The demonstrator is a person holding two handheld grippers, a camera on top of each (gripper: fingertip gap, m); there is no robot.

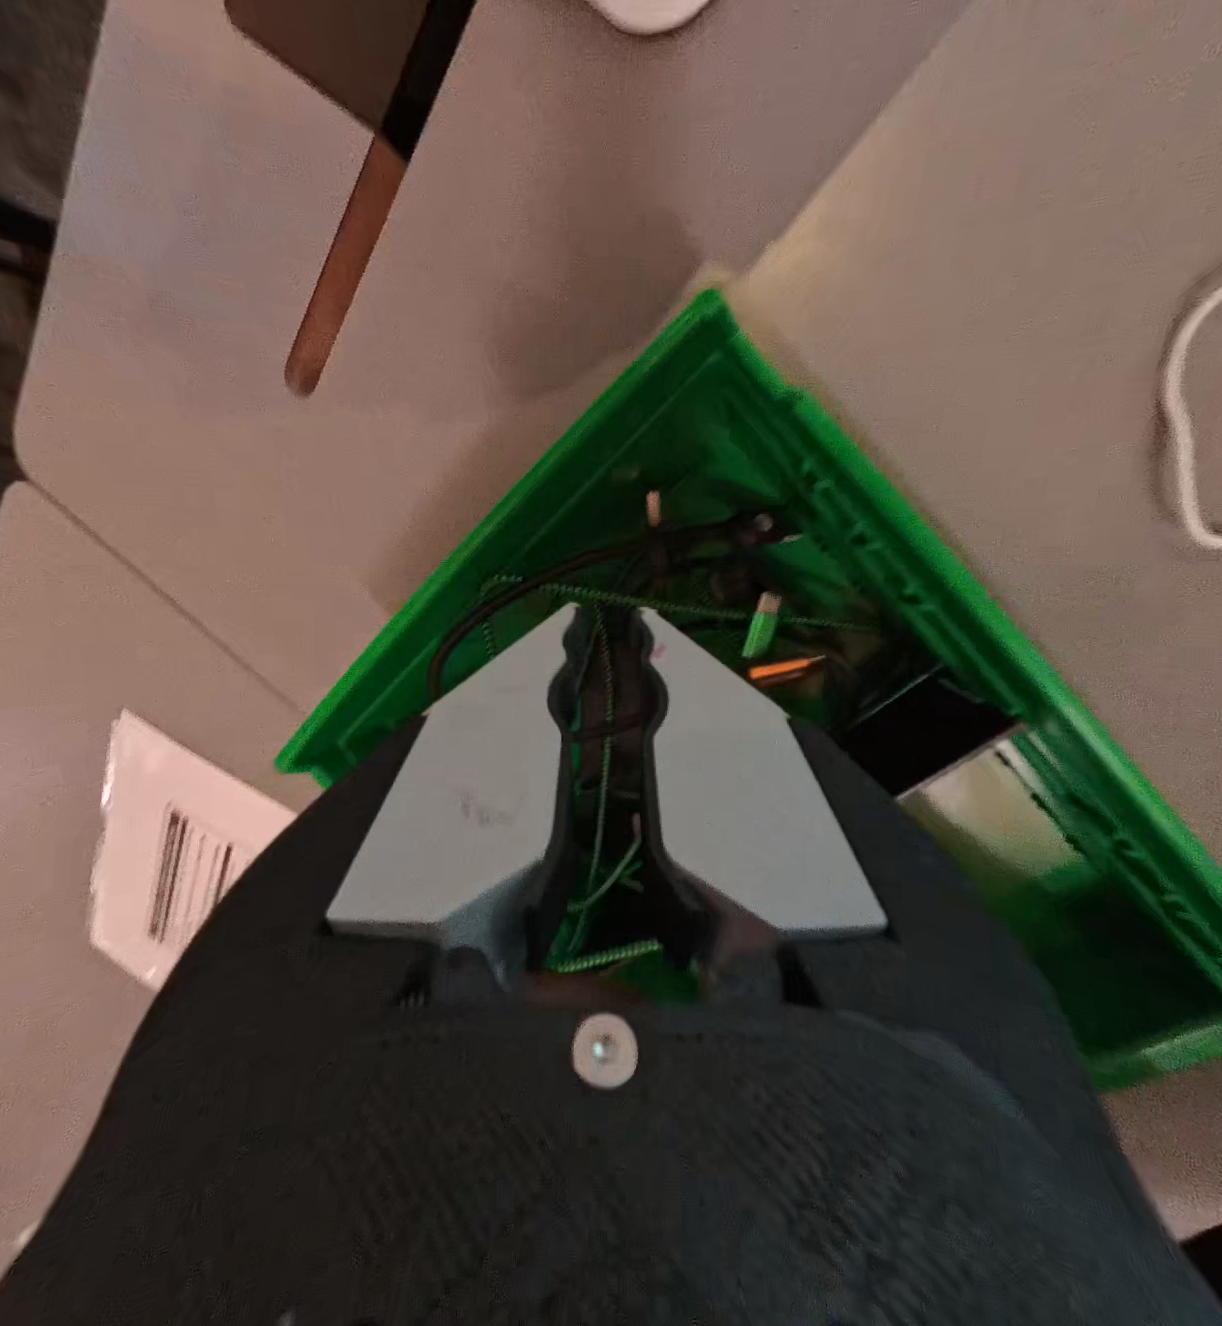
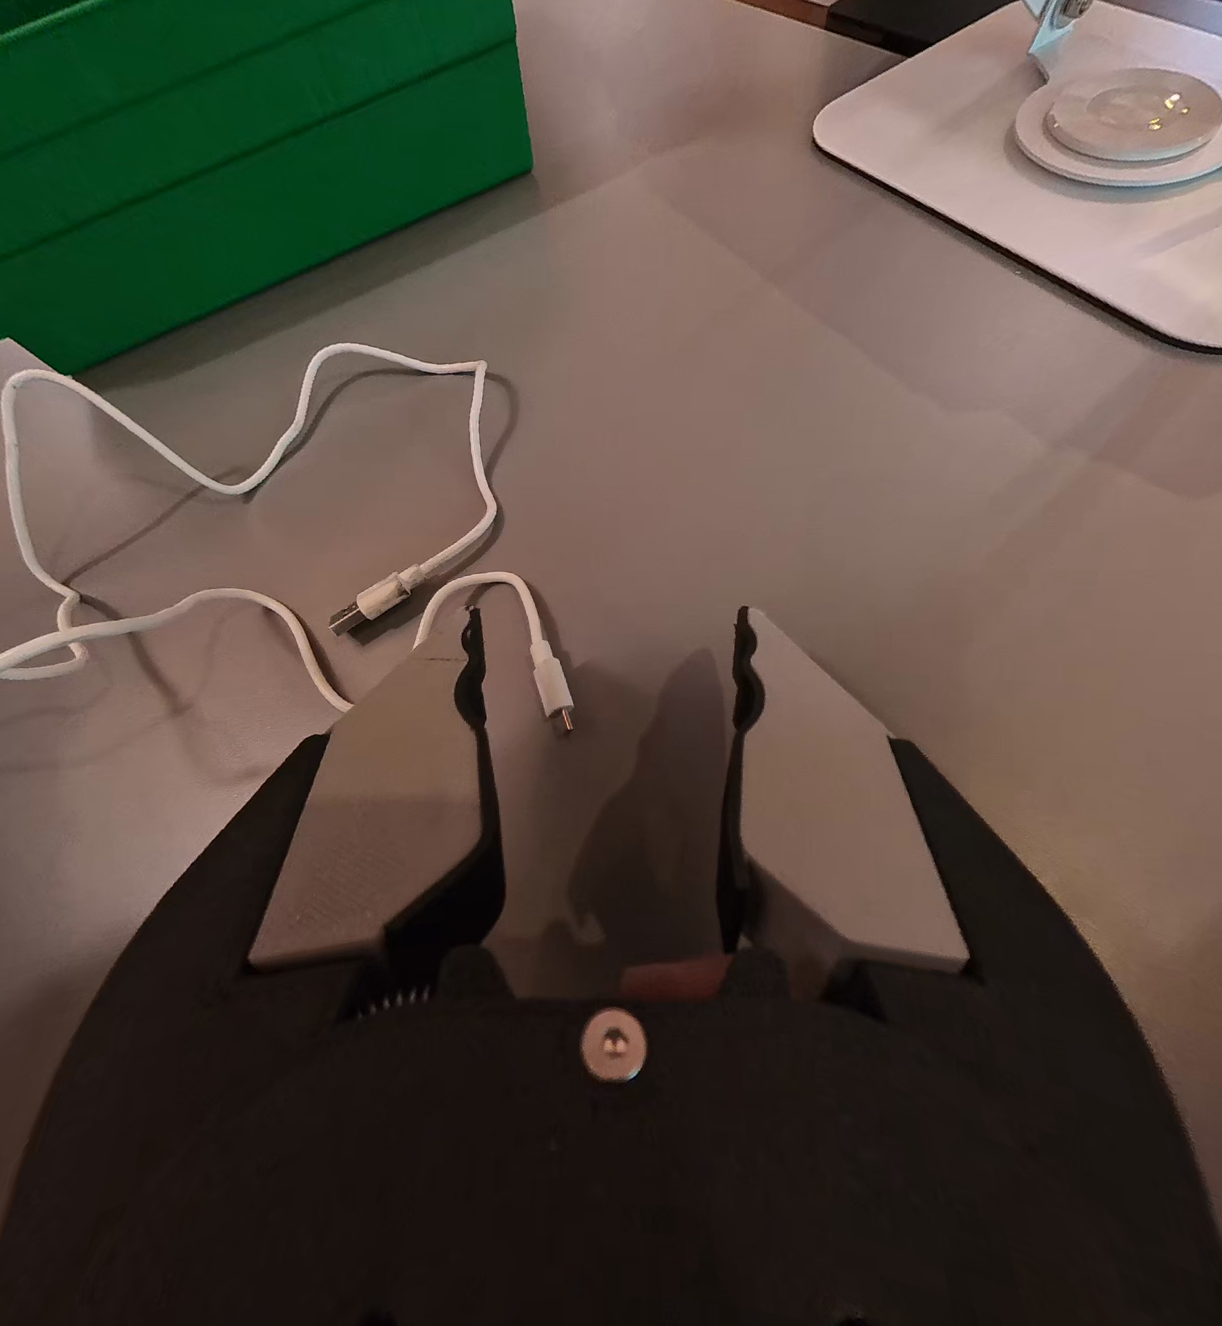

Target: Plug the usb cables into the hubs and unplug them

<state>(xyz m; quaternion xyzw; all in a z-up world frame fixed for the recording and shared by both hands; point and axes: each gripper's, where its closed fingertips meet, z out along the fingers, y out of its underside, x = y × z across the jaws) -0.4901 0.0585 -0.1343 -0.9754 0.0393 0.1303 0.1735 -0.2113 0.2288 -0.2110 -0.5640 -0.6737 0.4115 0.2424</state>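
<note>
Right tool point(image 2: 604, 624) open just above the table point(image 2: 845, 502), white cable's point(image 2: 482, 459) small plug point(image 2: 551, 689) lying lengthwise between its fingers near the left one; left tool point(image 1: 604, 631) clamped on a green braided cable point(image 1: 597, 725) over the green bin point(image 1: 902, 516).

No writing can be read in either view. The one marked thing is a white label point(image 1: 163, 839) on the grey table point(image 1: 163, 588) beside the green bin point(image 1: 594, 459) — it bears dark barcode stripes (blurred), nothing legible.
</note>
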